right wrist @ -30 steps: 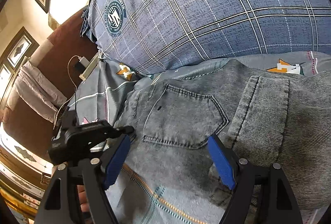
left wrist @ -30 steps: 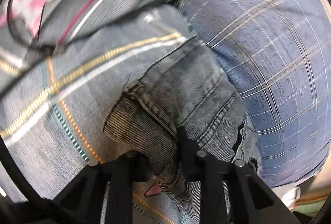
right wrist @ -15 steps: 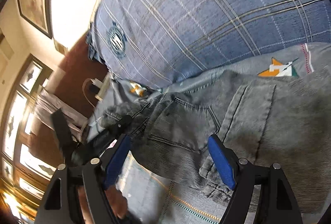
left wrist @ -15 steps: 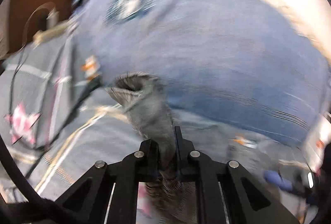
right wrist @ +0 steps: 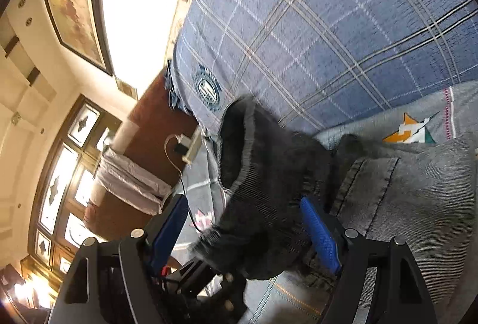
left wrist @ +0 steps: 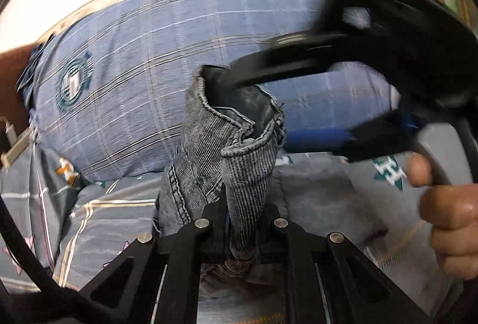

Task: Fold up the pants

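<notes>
- In the left wrist view, a blue plaid pillow [left wrist: 143,91] fills the upper left of the frame, on a grey patterned bedsheet [left wrist: 98,222]
- At bottom centre, the left gripper [left wrist: 242,222] is pressed together, pinching a hem of the grey denim pants [left wrist: 236,150], which stands up mid-frame
- At right, a hand [left wrist: 448,222] holds the other tool
- In the right wrist view, the right gripper [right wrist: 245,231] is spread wide at lower centre, the raised pants cuff between its blue pads [right wrist: 319,234]
</notes>
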